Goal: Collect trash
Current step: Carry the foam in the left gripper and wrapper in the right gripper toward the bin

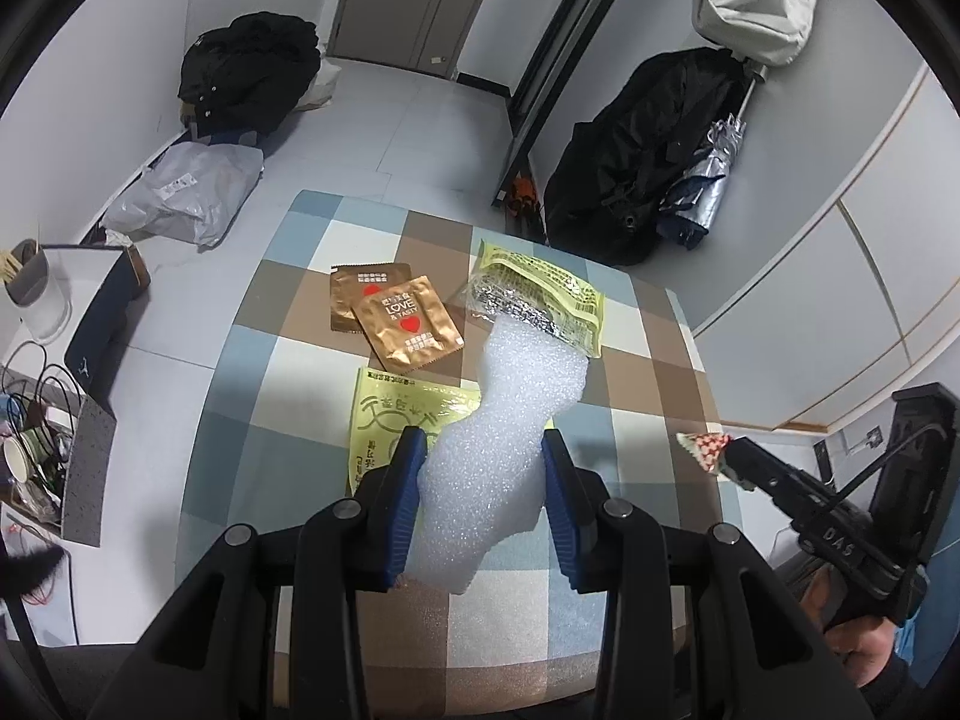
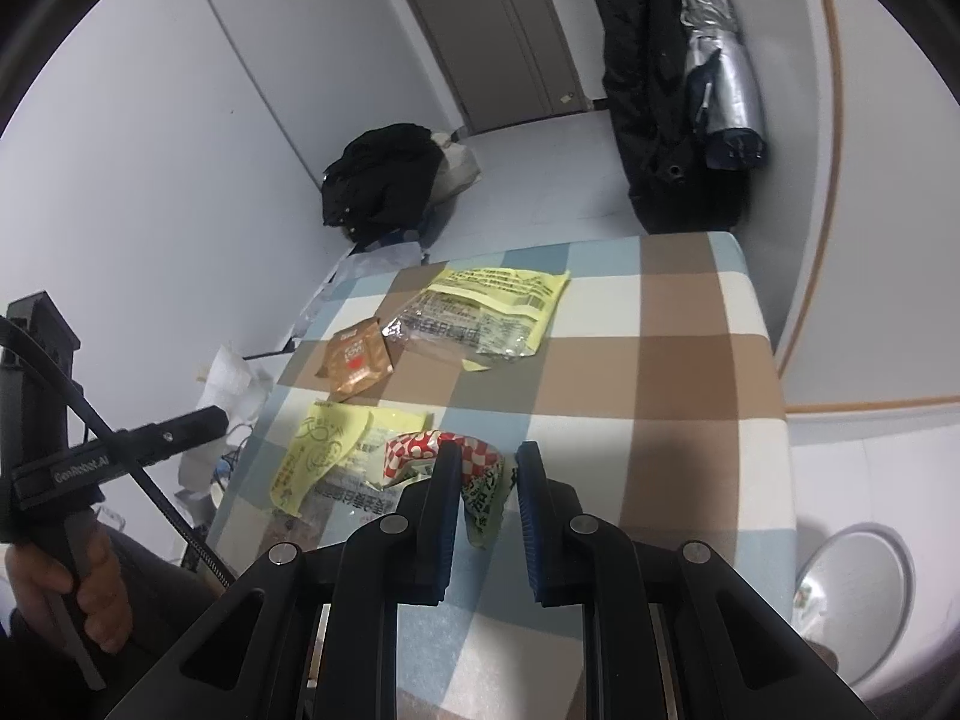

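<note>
My left gripper (image 1: 483, 468) is shut on a white foam sheet (image 1: 498, 450) and holds it above the checked table (image 1: 648, 384). My right gripper (image 2: 486, 480) is shut on a red-and-white checked wrapper (image 2: 444, 456); it also shows in the left wrist view (image 1: 708, 450) at the right gripper's tip. On the table lie two gold sachets (image 1: 402, 324), a yellow foil-lined bag (image 1: 540, 294) and a flat yellow wrapper (image 1: 396, 426). The right wrist view shows the sachets (image 2: 357, 360), the yellow bag (image 2: 480, 312) and the flat wrapper (image 2: 324, 450).
A round metal bin (image 2: 852, 588) stands on the floor right of the table. Black coats (image 1: 654, 150) and a folded umbrella (image 1: 714, 180) hang at the far right. A black bag (image 1: 252, 72) and grey parcel (image 1: 186, 192) lie on the floor. A cluttered shelf (image 1: 42, 420) is left.
</note>
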The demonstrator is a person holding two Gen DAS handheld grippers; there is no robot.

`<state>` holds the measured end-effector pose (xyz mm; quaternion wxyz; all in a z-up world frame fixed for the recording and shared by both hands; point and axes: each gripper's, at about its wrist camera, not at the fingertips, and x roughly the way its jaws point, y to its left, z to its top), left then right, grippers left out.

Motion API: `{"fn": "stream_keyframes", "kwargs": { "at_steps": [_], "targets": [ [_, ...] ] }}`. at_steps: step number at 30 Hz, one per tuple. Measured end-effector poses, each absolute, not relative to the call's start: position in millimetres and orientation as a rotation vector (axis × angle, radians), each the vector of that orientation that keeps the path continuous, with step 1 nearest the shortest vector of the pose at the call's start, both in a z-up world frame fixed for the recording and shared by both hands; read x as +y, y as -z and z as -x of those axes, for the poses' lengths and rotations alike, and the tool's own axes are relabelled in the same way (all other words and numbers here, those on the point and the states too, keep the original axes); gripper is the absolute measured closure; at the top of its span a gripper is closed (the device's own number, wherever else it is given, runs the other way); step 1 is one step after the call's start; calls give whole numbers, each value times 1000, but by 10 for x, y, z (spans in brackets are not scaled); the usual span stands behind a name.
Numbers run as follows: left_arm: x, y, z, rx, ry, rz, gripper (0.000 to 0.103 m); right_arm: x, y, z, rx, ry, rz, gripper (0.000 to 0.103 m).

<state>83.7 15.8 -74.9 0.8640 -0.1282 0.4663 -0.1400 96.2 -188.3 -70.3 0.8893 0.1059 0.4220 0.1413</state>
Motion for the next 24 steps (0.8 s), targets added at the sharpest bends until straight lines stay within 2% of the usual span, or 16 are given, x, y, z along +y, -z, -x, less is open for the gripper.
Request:
{"fn": "stream_keyframes", "kwargs": {
  "at_steps": [24],
  "targets": [
    [-524,131,-823,869,350,135,70,-2544,-92,-759,676,-252,-254,85]
  ]
}}
